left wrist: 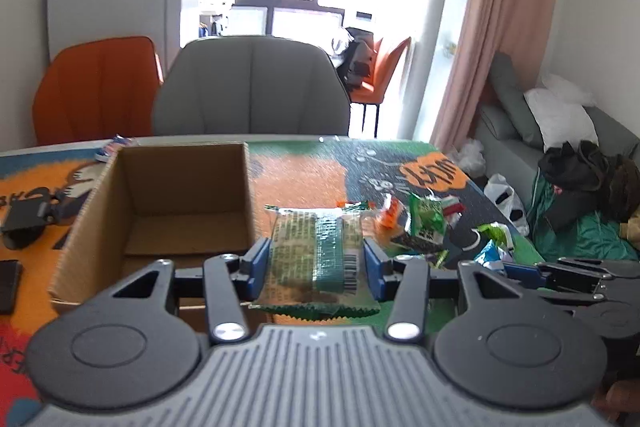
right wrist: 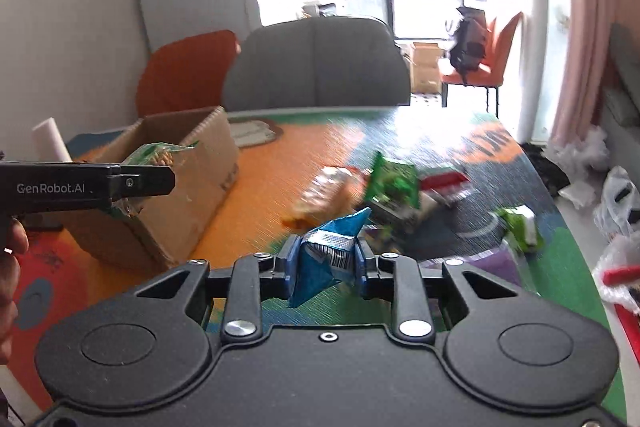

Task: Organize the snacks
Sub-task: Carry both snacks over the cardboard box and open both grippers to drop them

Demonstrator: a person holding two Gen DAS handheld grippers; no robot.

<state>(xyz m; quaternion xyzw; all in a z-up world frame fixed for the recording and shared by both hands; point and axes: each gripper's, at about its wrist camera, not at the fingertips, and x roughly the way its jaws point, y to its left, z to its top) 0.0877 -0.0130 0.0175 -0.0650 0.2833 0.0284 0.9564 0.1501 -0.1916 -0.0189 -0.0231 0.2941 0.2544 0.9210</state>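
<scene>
My left gripper (left wrist: 316, 263) is shut on a flat green snack packet (left wrist: 316, 251), held above the table just right of an open cardboard box (left wrist: 176, 187) that looks empty. The same gripper (right wrist: 144, 181) and packet (right wrist: 156, 155) show in the right wrist view, in front of the box (right wrist: 192, 187). My right gripper (right wrist: 326, 263) is shut on a blue snack packet (right wrist: 324, 259), held above the table; it also shows at the right edge of the left wrist view (left wrist: 516, 269). Several loose snack packets (right wrist: 392, 187) lie on the table ahead.
The table wears a colourful orange, green and dark mat (left wrist: 304, 171). A grey chair (left wrist: 252, 87) and an orange chair (left wrist: 96, 87) stand behind it. A black device (left wrist: 24, 223) lies at left. A sofa with bags (left wrist: 560, 167) is to the right.
</scene>
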